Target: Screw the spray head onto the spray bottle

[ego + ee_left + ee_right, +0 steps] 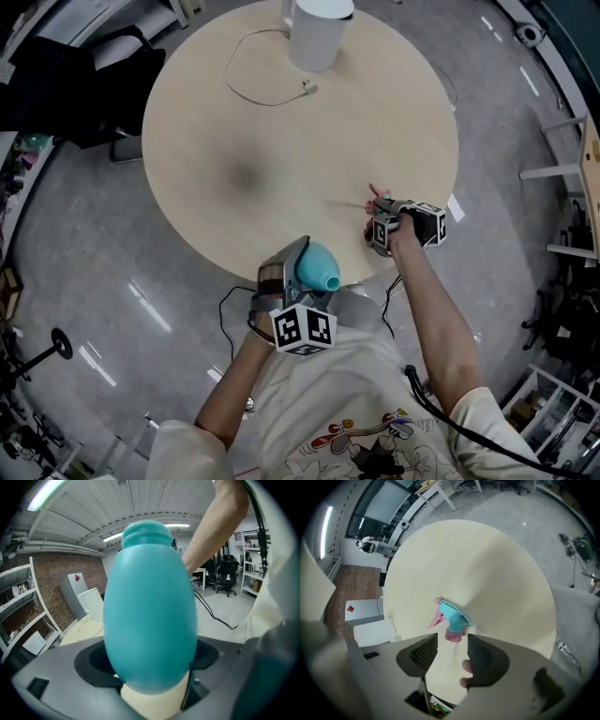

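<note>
left tongs point(151, 670) clamped on bottle point(150, 611), held off surface point(281, 122), neck bare; right tongs point(451, 652) open, empty, just over spray head point(453, 618) lying near surface edge; pickup step i reckon; next: lower, pinch pink collar, carry to neck

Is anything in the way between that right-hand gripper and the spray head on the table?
Nothing visible. The spray head lies on the bare table, right at the tips of the right gripper's open jaws.
</note>
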Motion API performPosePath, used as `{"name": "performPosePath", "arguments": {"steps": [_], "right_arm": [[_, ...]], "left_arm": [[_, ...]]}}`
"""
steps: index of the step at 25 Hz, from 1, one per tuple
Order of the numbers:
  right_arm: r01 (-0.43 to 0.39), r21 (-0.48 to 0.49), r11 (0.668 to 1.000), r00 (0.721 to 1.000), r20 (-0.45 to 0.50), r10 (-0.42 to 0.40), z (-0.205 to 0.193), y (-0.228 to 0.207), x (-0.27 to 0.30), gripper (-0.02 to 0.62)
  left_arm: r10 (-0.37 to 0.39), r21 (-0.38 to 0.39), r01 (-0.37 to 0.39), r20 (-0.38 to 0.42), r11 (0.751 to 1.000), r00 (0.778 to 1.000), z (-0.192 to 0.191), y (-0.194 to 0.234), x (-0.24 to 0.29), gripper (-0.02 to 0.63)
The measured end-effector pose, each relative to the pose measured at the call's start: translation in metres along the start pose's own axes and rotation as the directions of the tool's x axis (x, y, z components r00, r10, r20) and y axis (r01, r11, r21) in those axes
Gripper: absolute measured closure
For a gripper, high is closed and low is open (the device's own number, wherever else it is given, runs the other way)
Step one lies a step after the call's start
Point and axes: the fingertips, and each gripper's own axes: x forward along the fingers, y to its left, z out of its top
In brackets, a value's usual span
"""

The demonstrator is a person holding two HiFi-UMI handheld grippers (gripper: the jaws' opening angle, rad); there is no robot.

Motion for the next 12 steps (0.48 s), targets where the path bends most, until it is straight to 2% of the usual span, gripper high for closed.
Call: {"name": "performPosePath", "arguments": {"steps": [4,7,8,10,12], "right_arm": [[0.046,0.11,0.993,0.998,0.043,-0.051,0.0,-0.003,0.013,0.411],[0.117,0.169,0.979,0.989,0.074,-0.131,-0.001,-0.006,0.022,0.414],[0.143,0.174,0.974,0.983,0.088,-0.16,-0.001,-0.009,0.023,0.444],[0.166,0.134,0.977,0.979,0.098,-0.179,0.0,-0.011,0.023,0.462],[0.149,0.037,0.988,0.984,0.09,-0.152,-0.002,-0.008,0.02,0.463]], "left_arm": [[0.003,-0.021,-0.004,-0.019,1.0,1.0,-0.009,0.002,-0.011,0.179],[0.001,-0.034,-0.002,-0.029,0.999,1.0,-0.017,0.007,-0.014,0.179],[-0.001,-0.036,0.0,-0.032,0.999,0.999,-0.02,0.008,-0.015,0.179],[-0.009,-0.041,0.008,-0.036,0.999,0.999,-0.025,0.008,-0.016,0.179],[-0.022,-0.061,0.019,-0.039,0.998,0.999,-0.028,0.008,-0.016,0.179]]}}
